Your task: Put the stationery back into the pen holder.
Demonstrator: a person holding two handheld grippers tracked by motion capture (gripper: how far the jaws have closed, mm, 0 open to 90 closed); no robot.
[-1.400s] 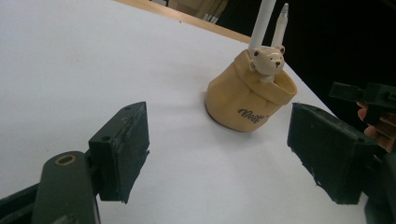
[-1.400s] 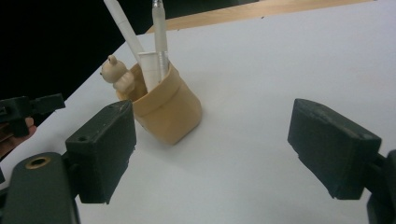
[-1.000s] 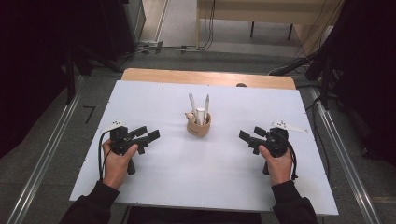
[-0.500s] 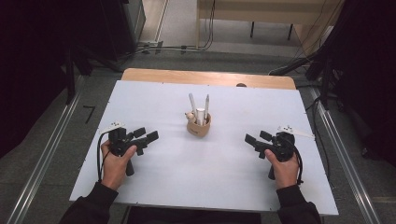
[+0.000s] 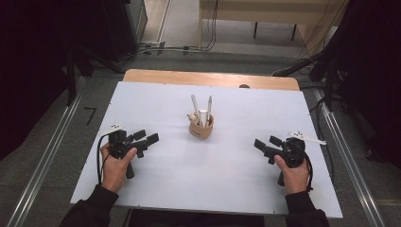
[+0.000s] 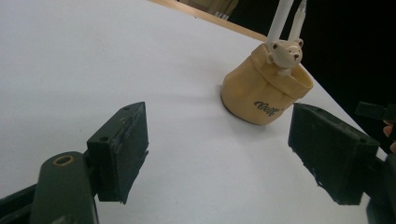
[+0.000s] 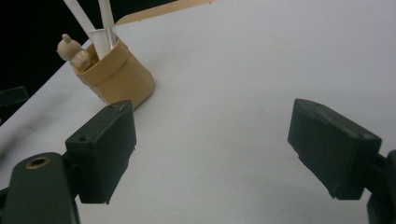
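a: since nothing is gripped yet, you hold both tools low at the near edge of the white table. your left gripper has its jaws spread wide, nothing between them.

b: and the other?

a: your right gripper is the same, jaws well apart and bare. both point inward at the tan pen holder, so either hand could reach it.

b: where does it stand?

a: upright near the table's middle, well apart from both grippers. two white pens lean out of it, and a small bear figure sits at its rim.

b: any writing?

a: dark script on the holder's side in the left gripper view; it's too tilted to read surely.
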